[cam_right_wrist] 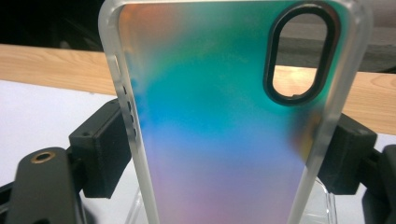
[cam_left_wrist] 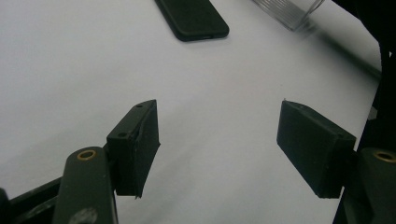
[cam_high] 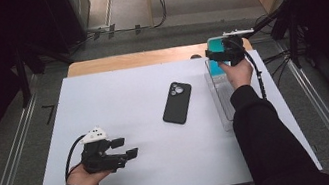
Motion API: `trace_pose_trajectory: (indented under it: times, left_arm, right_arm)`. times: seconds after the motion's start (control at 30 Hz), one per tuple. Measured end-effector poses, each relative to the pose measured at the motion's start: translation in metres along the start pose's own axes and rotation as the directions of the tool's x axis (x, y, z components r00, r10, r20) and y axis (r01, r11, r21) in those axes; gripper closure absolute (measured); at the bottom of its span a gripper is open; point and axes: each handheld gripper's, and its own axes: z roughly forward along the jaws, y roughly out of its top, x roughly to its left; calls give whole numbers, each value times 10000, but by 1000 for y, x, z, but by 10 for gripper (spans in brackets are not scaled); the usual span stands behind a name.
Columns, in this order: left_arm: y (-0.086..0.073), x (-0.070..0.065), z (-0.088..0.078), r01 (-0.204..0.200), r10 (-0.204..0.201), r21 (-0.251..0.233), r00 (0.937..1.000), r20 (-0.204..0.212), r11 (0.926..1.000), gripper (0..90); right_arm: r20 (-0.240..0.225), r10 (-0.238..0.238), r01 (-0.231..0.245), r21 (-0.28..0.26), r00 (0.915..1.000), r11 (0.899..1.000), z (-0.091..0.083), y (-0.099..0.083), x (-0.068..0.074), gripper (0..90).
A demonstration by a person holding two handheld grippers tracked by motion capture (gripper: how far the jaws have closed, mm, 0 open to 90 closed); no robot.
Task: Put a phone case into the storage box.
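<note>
1. Since the right gripper [cam_right_wrist: 224,154] already pinches the iridescent phone case [cam_right_wrist: 219,121] by its long edges, near the table's far right corner, I'd keep that squeeze gentle; it probably flexes.
2. Left gripper [cam_high: 125,148] sits wide apart and holding nothing near the near left corner.
3. Black phone [cam_high: 177,102] lies mid-table, camera side up, so my guess is it needs flipping before the case goes on.
4. Clear tray [cam_high: 222,98] hugs the right edge; lift clear of it.

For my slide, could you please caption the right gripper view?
Right claw clamps an iridescent phone case upright by its side edges, above the white table.
</note>
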Motion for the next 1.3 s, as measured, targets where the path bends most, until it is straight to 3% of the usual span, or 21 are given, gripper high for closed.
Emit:
trace_pose_trajectory:
  times: [0.13, 0.2, 0.37, 0.7, 1.03, 1.3]
  left_arm:
    - [0, -1, 1, -49, 49, 25, 9999, 90, 10000, 301]
    - [0, -1, 2, -45, 44, 85, 10000, 47, 10000, 301]
    - [0, 0, 2, 28, -28, 100, 10000, 26, 9999, 301]
    - [0, 0, 2, -13, 12, 134, 10000, 46, 9999, 301]
    - [0, 0, 3, 54, -55, 97, 10000, 62, 9999, 301]
    - [1, 2, 3, 134, -134, 96, 9999, 51, 9999, 301]
  right_arm:
    - [-112, 133, -131, 164, 9998, 9998, 9, -3, -3, 152]
    - [168, 167, -170, 192, 9997, 9997, 12, -3, -3, 152]
    - [53, 334, -334, -12, 9994, 9994, 13, -2, -5, 145]
    - [-264, 430, -419, 399, 9987, 9983, 17, -2, -7, 8]
    - [-518, 407, -370, 701, 9978, 9969, 5, 1, -7, 0]
    - [-613, 158, -105, 863, 9980, 9962, -20, 9, -4, 0]
